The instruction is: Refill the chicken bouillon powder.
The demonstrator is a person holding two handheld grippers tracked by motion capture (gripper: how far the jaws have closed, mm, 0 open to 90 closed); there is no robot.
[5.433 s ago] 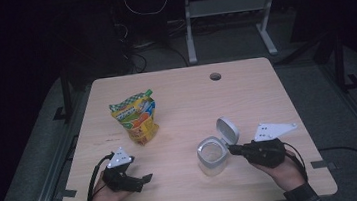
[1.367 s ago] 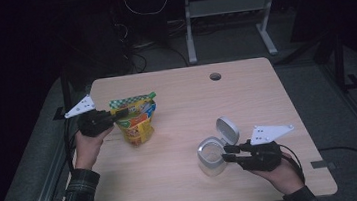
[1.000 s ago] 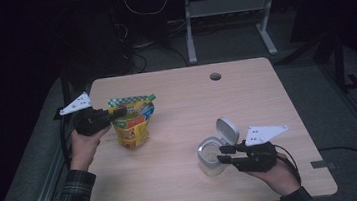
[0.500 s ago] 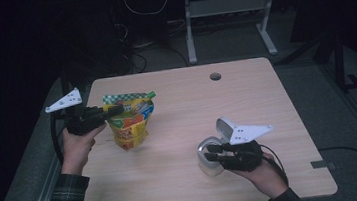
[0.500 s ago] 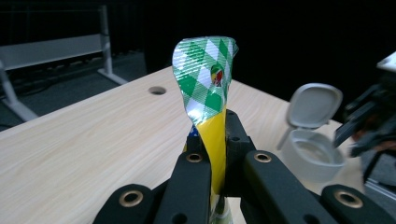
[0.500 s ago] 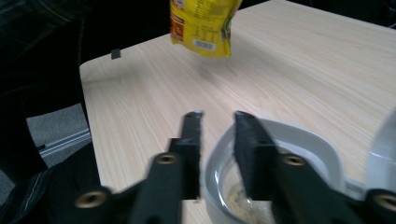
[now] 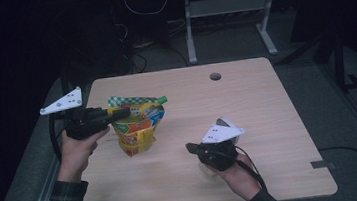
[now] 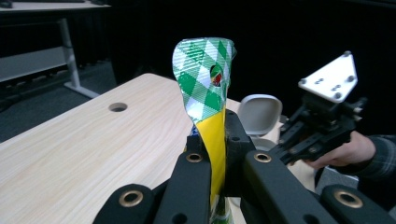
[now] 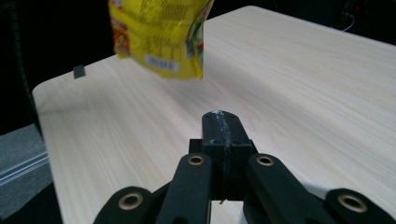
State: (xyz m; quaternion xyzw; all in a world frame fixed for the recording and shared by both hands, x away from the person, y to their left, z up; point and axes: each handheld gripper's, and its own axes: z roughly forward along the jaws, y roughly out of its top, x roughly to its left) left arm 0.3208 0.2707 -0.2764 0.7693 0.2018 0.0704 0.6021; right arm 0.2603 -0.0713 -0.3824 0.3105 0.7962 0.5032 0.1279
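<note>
Right gripper (image 7: 194, 149) low over near table (image 7: 267, 101) edge, jaws just closed, pads pressed together, nothing between. White lidded container (image 8: 259, 114) just behind it. Left gripper (image 7: 122, 113) farther back at left, jaws pinching green-checked top seal of snack bag (image 7: 139, 127); bag hangs lifted clear of tabletop, yellow body dangling.

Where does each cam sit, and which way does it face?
High view: above the person's side, looking forward and down at the table; forearms and both tongs show, left tongs pinching the snack bag.
Left gripper view: rides the left tongs, facing across the table; its jaws clamp the bag's top; right tongs beyond.
Right gripper view: on the right tongs, jaws shut, facing the bag.
All three share the bag.
</note>
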